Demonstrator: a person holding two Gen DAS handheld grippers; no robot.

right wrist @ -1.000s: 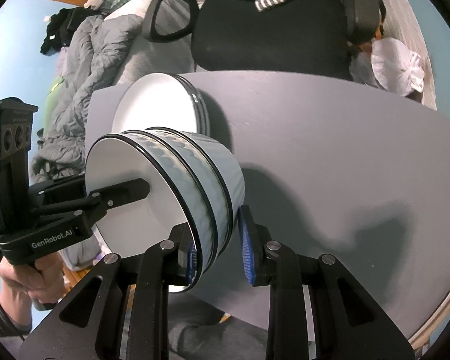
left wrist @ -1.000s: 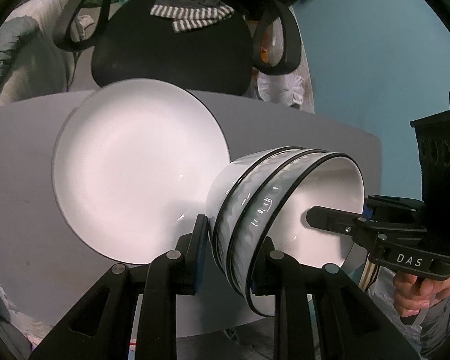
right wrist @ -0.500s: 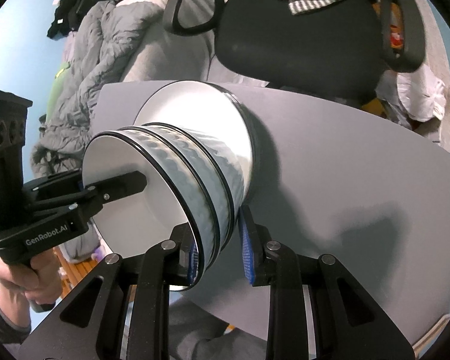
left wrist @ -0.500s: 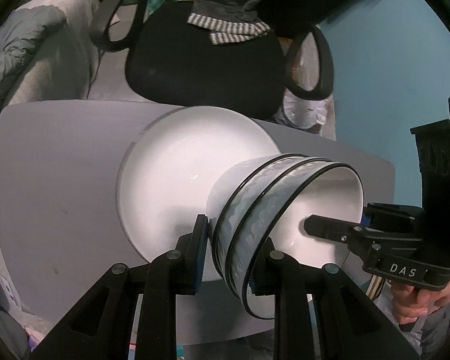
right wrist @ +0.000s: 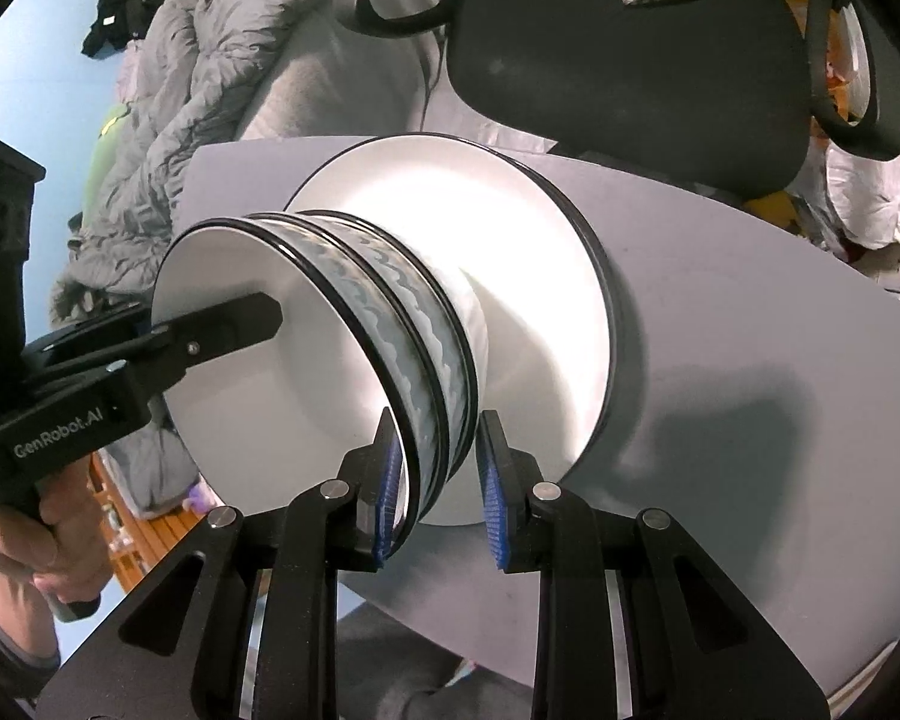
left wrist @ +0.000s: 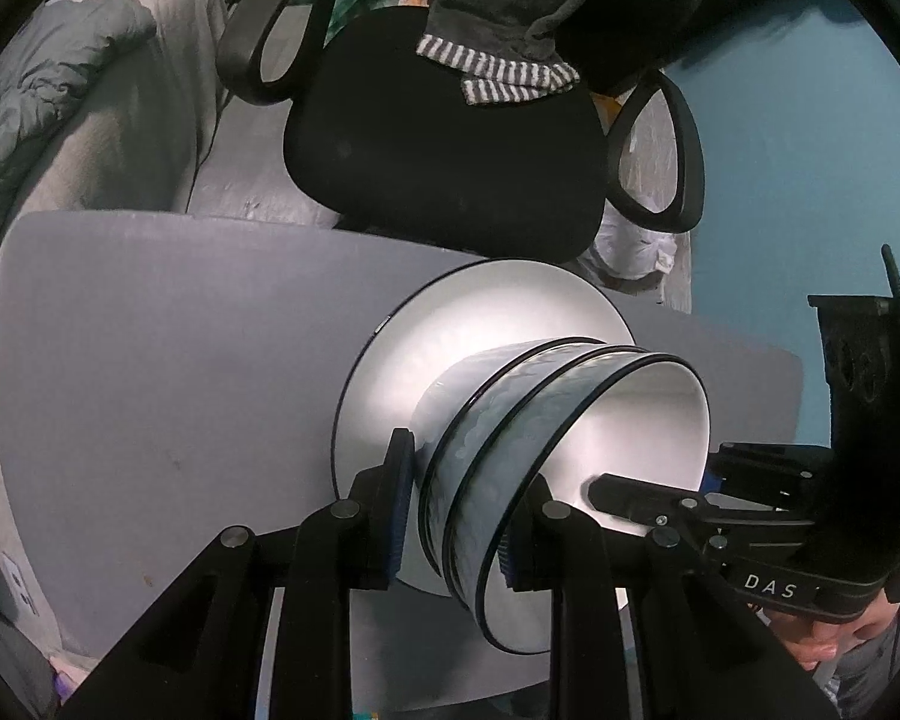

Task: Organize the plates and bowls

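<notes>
A: Where is the stack of bowls (left wrist: 546, 456)?

B: Three nested bowls, white inside with a wavy grey-blue band and black rims, are held over the white plates (right wrist: 510, 252). From either wrist camera the stack's base sits against the plate's bright face; whether it touches I cannot tell.

A: And the plates?

B: They lie on the grey worktop (left wrist: 150, 372), near its far edge. The right wrist view shows more than one dark rim at the edge, so it is a stack.

A: How is the left claw (left wrist: 456, 510) set?

B: It pinches the stack's wall on the near side, one finger outside against the patterned band, the other inside the top bowl.

A: The right claw (right wrist: 435, 468)?

B: It also straddles the stack's rim. One blue pad lies against the inner face of the top bowl; the other blue pad stands just beside the outer wall, with a narrow gap showing there. Still, it grips the wall on its side.

A: What lies around them?

B: A black office chair (left wrist: 450, 144) stands beyond the worktop with a striped cloth (left wrist: 498, 72) draped on it. A grey quilt (right wrist: 180, 120) is heaped to the left, and a blue wall (left wrist: 798, 150) is to the right. A hand (right wrist: 36, 546) grips the left tool's handle.
</notes>
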